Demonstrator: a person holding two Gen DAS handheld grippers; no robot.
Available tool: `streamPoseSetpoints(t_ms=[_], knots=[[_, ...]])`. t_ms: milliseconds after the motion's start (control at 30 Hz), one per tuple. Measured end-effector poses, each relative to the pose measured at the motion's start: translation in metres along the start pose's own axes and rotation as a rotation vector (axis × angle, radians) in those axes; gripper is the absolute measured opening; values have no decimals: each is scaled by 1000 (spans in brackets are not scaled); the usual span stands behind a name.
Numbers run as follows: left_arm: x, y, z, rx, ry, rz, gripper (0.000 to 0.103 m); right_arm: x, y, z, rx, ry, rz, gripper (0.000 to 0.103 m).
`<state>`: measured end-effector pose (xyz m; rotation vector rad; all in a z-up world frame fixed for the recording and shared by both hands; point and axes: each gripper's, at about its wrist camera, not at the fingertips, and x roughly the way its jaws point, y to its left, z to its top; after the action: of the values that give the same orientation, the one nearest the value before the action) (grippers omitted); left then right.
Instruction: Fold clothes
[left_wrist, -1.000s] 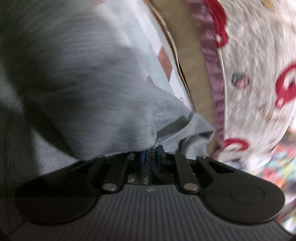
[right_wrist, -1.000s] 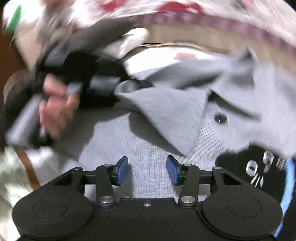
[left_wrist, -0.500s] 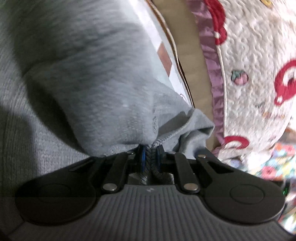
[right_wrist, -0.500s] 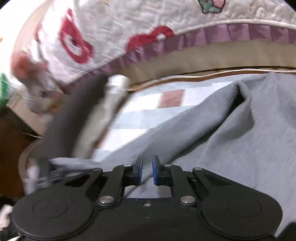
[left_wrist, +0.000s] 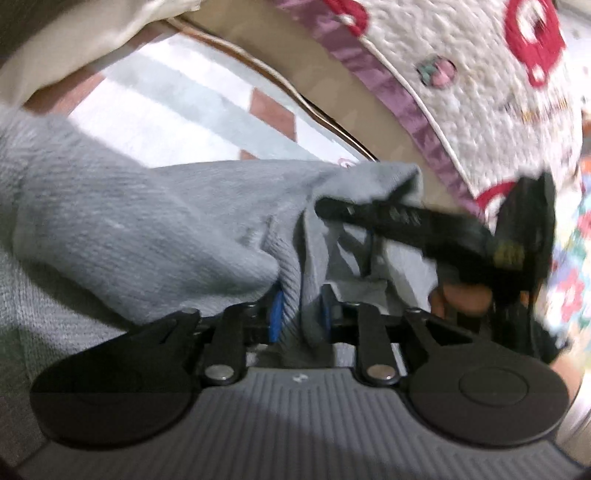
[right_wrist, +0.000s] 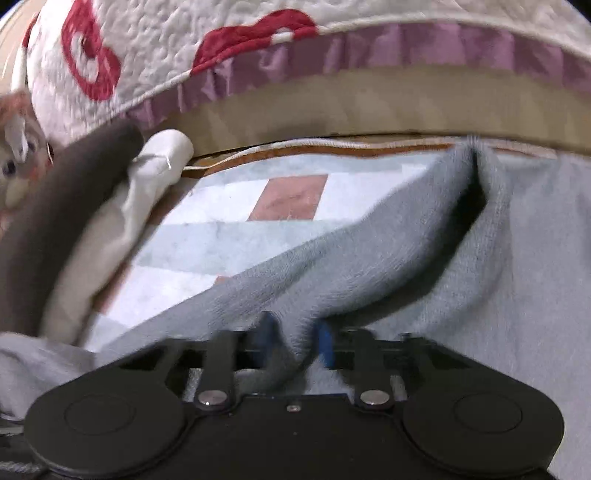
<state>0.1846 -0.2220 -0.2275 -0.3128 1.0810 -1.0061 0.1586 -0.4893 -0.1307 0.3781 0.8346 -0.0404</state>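
A grey knit sweater (left_wrist: 147, 229) lies across a checked bed sheet (left_wrist: 177, 103). My left gripper (left_wrist: 300, 314) is shut on a ribbed edge of it, with cloth filling the gap between the blue pads. In the left wrist view a black finger (left_wrist: 369, 214) of the right gripper reaches in from the right, its tip in a corner of the sweater, and a hand (left_wrist: 461, 295) holds it. In the right wrist view the right gripper (right_wrist: 297, 336) is shut on a fold of the sweater (right_wrist: 406, 258). Its pads are blurred.
A white quilt (right_wrist: 184, 48) with red shapes and a purple frill rises behind the sheet (right_wrist: 229, 240), above a tan band (right_wrist: 369, 107). A cream and dark brown bundle of cloth (right_wrist: 110, 221) lies at the left. A plush toy (right_wrist: 18, 147) sits at the far left.
The left gripper has swung so that the right gripper and hand now show beside it. Both pairs of pads stand wider apart than half a second ago, with sweater cloth between them.
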Motion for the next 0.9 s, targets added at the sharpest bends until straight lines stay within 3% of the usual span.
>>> streamPoseSetpoints(t_ms=[33, 67, 233, 300, 367, 467, 533, 633, 733, 833, 900], knots=[[-1, -1, -4, 23, 1, -15, 37, 1, 1, 4, -9, 5, -4, 12], [-1, -1, -9, 53, -4, -28, 40, 1, 2, 8, -19, 10, -9, 10], [0, -27, -16, 229, -37, 93, 41, 5, 11, 40, -58, 72, -30, 8], [2, -33, -15, 279, -59, 151, 34, 11, 15, 55, -62, 126, -31, 8], [1, -26, -12, 249, -57, 109, 12, 17, 16, 66, -73, 163, -41, 8], [-2, -16, -7, 199, -53, 37, 7, 34, 9, 86, -66, 290, -20, 8], [-4, -9, -4, 165, -50, -10, 7, 43, -5, 100, 7, 366, 10, 8], [-7, 1, 1, 114, -45, -81, 7, 52, -18, 119, 68, 417, 52, 8], [-10, 11, 6, 63, -41, -152, 7, 57, -24, 122, 129, 411, 101, 8], [-10, 23, 6, -21, -47, -188, 6, 51, -23, 107, 148, 304, 187, 19], [-8, 31, 5, -89, -56, -199, 6, 31, -21, 91, 129, 163, 268, 40]])
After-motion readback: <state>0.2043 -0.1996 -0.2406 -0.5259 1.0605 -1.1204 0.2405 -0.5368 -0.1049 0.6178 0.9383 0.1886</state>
